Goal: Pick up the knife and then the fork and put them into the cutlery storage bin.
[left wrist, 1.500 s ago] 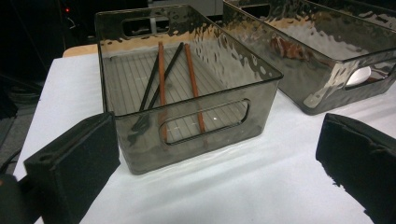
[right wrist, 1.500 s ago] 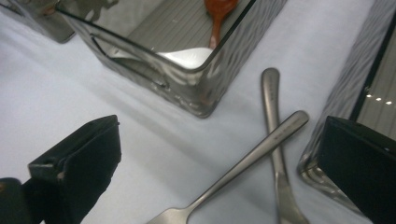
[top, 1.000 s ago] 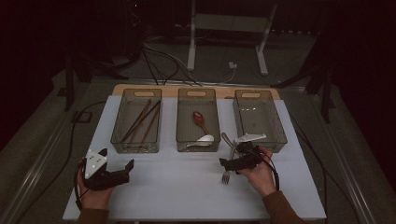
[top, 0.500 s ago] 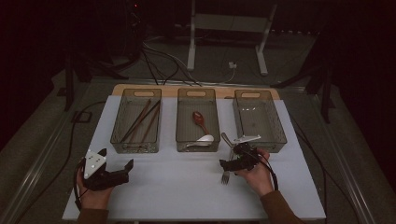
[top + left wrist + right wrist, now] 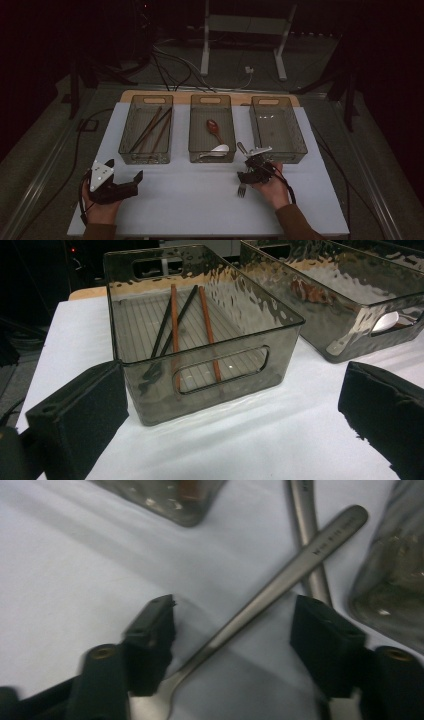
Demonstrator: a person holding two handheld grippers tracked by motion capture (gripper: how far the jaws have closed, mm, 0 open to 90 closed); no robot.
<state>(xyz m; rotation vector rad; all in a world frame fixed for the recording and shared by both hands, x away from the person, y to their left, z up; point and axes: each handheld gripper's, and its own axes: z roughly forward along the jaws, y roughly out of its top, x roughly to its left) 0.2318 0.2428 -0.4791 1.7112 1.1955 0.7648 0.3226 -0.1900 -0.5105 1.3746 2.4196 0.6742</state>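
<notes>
Barely anything had shifted over the last second: the right gripper (image 5: 248,172) stayed low over the fork (image 5: 242,188) near the front of the white table (image 5: 200,210), and the left gripper (image 5: 121,181) kept its place at the near left corner.

Seen from the right gripper view, the jaws stood well apart with the fork's (image 5: 280,585) handle running between them, touching neither pad as far as could be seen. That handle slanted up to the right, and a second metal handle (image 5: 306,520) crossed beneath it near its end. From above, the fork lay flat on the table just in front of the gap between the middle bin (image 5: 194,150) and the right bin (image 5: 300,145), tines toward the person. The right hand (image 5: 272,187) wrapped the gripper from behind.

Over on the left, the left gripper's jaws were spread wide and held nothing, pointed at the left bin (image 5: 200,385) from just short of its near wall. Inside that bin lay chopsticks (image 5: 172,325), two reddish-brown and one black, crossing each other along the ribbed floor. The left hand (image 5: 100,210) rested at the table's near edge.

The middle bin held a red-brown spoon (image 5: 215,127) toward the back and a pale spoon (image 5: 217,150) against its front wall. Nothing could be made out in the right bin.
</notes>
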